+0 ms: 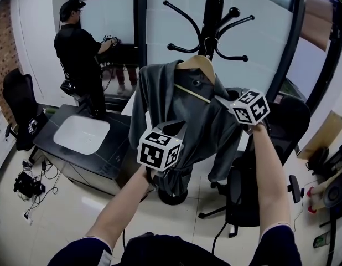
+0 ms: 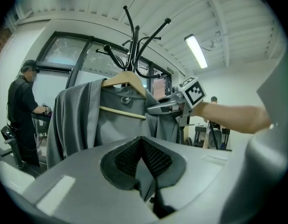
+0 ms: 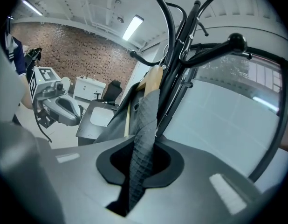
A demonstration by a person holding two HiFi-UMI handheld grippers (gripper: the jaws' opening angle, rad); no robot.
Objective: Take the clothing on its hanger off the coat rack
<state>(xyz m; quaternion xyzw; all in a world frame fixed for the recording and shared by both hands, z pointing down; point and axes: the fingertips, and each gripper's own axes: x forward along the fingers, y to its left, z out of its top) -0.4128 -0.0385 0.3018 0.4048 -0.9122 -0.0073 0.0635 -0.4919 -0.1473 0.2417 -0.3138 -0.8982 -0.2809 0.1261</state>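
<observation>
- Head view. Black coat rack [image 1: 214, 15] with hooked arms, standing by the glazed wall.
- Wooden hanger [image 1: 197, 64] is hooked on one of the rack's arms and has not yet been lifted off.
- Grey garment [image 1: 171, 101] is draped over the hanger and hangs down in front of the rack's pole.
- Left gripper [image 1: 177, 129] is at the garment's lower front. Right gripper [image 1: 222, 100] is up at the shoulder, just beside the hanger's end.
- Judged purpose of the holds: one low to keep the cloth from swinging or sliding, one high to steer the hanger off its hook.
- Background: a person [image 1: 77, 43] at the window, a black table [image 1: 117, 144] bearing a white tray [image 1: 81, 136], and an office chair [image 1: 254, 195] near the rack's foot. All stand apart from the work.
- Left gripper view. The jaws are drawn together, with a fold of the grey cloth pinched between the dark pads. The hanger and its crossbar show above, and the right gripper is at the far shoulder.
- Right gripper view. The jaws are narrow and clamped on a strip of textured grey cloth that runs up to the hanger's wooden end. The rack's pole and arms are close behind.
- Judged next need: raise the hook clear of the arm before drawing away, as neighbouring arms could snag it.
</observation>
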